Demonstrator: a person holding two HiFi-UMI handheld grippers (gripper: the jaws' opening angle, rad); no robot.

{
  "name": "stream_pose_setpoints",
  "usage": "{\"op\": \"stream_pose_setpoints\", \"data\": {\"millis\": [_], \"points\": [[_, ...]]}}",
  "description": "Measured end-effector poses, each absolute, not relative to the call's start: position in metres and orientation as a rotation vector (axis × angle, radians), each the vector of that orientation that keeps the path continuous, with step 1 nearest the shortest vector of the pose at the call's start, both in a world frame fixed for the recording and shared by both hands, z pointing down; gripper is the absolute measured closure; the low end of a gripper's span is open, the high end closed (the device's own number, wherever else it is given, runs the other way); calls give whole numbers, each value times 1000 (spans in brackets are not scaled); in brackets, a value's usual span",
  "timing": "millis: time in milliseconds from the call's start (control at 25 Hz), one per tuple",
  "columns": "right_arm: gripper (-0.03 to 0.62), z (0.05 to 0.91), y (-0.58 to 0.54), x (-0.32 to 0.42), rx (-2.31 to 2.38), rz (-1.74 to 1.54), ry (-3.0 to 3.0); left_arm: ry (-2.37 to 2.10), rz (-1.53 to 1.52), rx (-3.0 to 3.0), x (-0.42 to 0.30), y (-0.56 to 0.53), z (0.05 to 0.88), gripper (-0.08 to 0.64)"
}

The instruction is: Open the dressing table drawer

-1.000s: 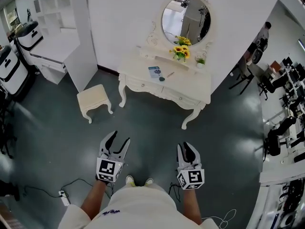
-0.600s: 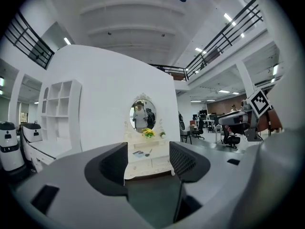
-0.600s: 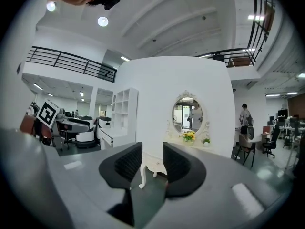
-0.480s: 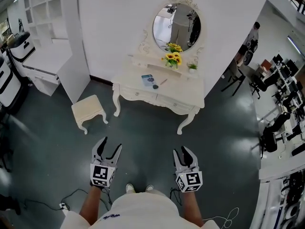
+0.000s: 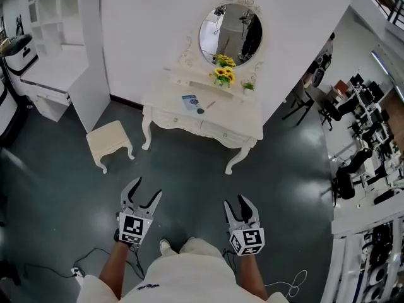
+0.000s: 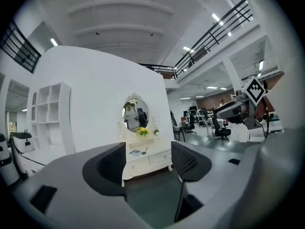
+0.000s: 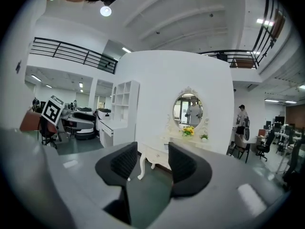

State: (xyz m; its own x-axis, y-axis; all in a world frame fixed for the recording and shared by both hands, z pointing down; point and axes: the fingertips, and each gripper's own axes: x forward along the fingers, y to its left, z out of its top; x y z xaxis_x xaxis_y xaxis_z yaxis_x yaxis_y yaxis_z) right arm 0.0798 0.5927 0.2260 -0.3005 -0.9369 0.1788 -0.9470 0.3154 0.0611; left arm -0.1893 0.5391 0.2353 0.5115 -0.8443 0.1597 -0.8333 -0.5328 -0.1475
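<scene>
A dark grey-green floor (image 5: 189, 175) fills most of the head view, and a white wall (image 5: 151, 30) rises at its far side. A white shelf unit (image 5: 60, 17) stands at the left of that wall. The cream dressing table (image 5: 243, 120) stands against the wall on curved legs, with an oval mirror (image 5: 229, 33) upright at its back. A small cream stool (image 5: 108, 139) sits on the floor to the table's left, apart from it.

The person stands well back from the table, holding both grippers low and level in front. The left gripper (image 5: 146, 188) has just been opening; its fingers (image 6: 107, 168) stand wide apart with nothing between them. The right gripper (image 5: 235, 202) has also just been opening; its fingers (image 7: 125, 161) are parted less widely and hold nothing.

The drawers (image 5: 178, 118) sit flush and shut in the table's front. Sunflowers (image 5: 221, 74) stand under the mirror, and a blue booklet (image 5: 190, 101) lies on the tabletop.
</scene>
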Motion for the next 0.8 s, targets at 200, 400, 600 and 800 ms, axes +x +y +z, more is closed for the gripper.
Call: {"op": "stream_pose_setpoints", "data": {"millis": [200,400,600,800], "points": [[340,231,592,74,1718,129,-2392,1572,-235,-2706,-208,552,242,266],[287,235,580,63,1686,73,-2393,1594,-204,-2679,-220,558,245,256],[287,231,560,66,1707,89,-2425,1607,-196,-2692,-213,557,241,256],[287,244,540,58,1647,125,-2464,1599,-240,-2694,-197,546,243,256]]}}
